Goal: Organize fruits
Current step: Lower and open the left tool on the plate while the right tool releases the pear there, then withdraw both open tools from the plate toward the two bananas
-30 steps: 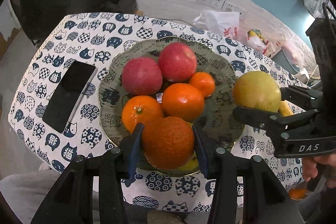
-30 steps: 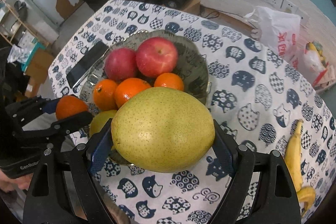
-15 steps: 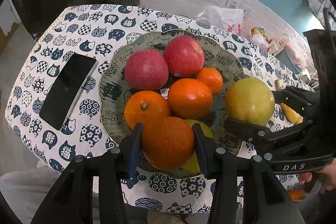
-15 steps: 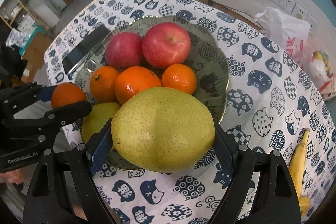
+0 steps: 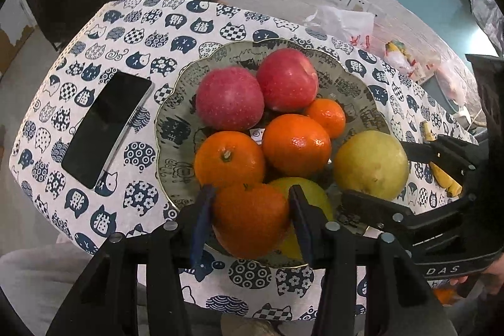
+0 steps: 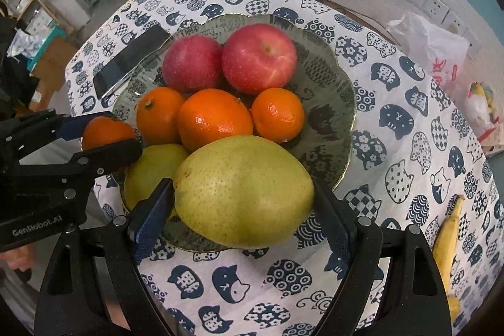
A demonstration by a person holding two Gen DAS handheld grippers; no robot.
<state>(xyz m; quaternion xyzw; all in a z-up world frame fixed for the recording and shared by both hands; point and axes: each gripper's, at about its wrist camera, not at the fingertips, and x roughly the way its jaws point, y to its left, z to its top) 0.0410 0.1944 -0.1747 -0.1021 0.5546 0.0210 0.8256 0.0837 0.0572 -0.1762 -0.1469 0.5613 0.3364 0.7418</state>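
Note:
A patterned plate (image 5: 176,122) holds two red apples (image 5: 230,98), three oranges (image 5: 296,144) and a green pear (image 5: 312,194). My left gripper (image 5: 251,191) is at the plate's near rim with another orange (image 5: 252,222) between its pads. Its jaws are opening, though both pads still touch the fruit. From the right wrist view, the left gripper (image 6: 113,133) and its orange (image 6: 107,131) sit at the plate's left edge. My right gripper (image 6: 242,185) is shut on a large yellow-green pear (image 6: 242,191), held just above the plate's near-right rim (image 6: 330,103), beside the pear lying on the plate (image 6: 151,169).
A black phone (image 5: 105,128) lies on the cat-print tablecloth (image 5: 94,77) left of the plate. Bananas (image 6: 447,238) lie on the cloth to the right. A white plastic bag (image 6: 431,52) sits behind the table by the wall. The table's near edge is just below the plate.
The right gripper carried the big pear leftward from beside the plate to over its rim. The left gripper stayed at the near rim with its orange.

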